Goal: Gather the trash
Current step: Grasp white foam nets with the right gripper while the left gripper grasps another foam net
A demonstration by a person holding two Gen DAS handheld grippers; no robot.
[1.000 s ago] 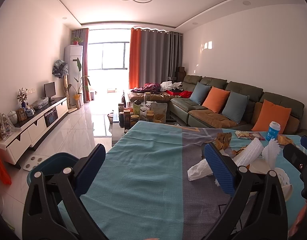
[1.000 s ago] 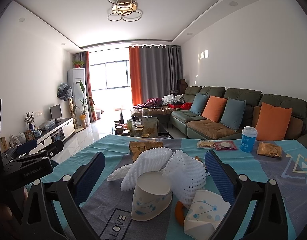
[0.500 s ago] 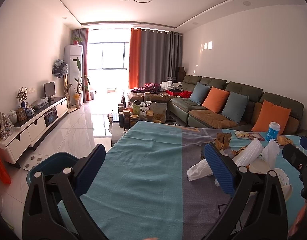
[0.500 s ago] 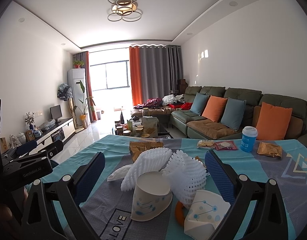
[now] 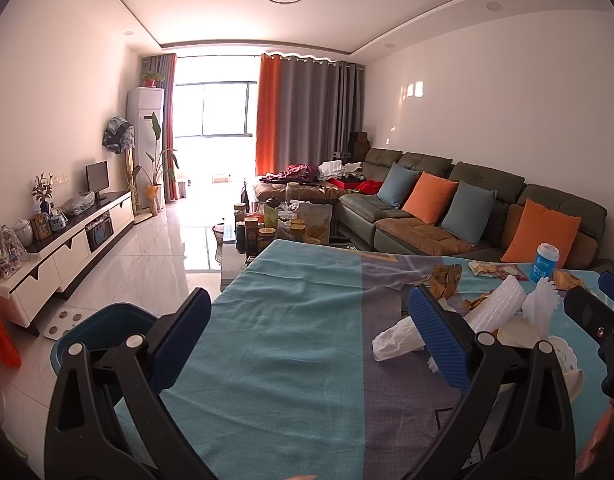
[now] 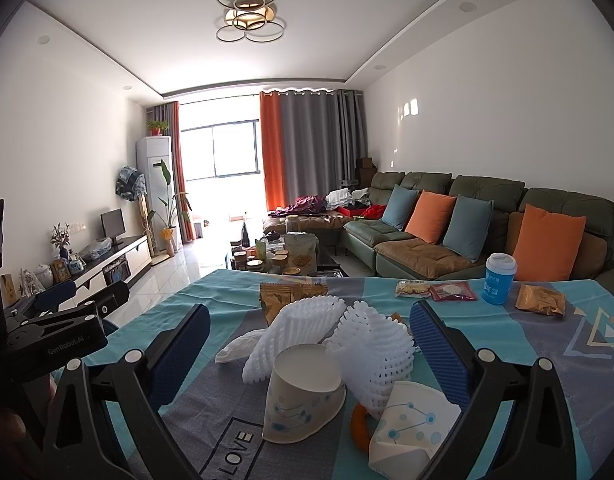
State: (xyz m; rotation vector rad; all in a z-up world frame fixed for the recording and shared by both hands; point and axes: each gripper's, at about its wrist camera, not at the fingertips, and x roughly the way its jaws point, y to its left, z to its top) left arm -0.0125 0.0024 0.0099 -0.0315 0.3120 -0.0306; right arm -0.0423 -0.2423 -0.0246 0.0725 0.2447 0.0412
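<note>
Two paper cups (image 6: 303,392) lie tipped on the table (image 6: 507,328) among foam nets (image 6: 371,352), the nearer cup's mouth facing the camera. Left gripper (image 5: 311,340) and right gripper (image 6: 309,346) hover spread, empty. A blue bin (image 5: 103,328) stands beside the table, contents hidden.

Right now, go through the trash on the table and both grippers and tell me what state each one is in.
left gripper: open, empty, over bare cloth
right gripper: open, empty, above the pile
paper cup: upside down, tilted
second paper cup: crushed, on its side
foam nets: heaped, loose
blue cup: upright, lidded
tissue: crumpled
bin: open top
</note>
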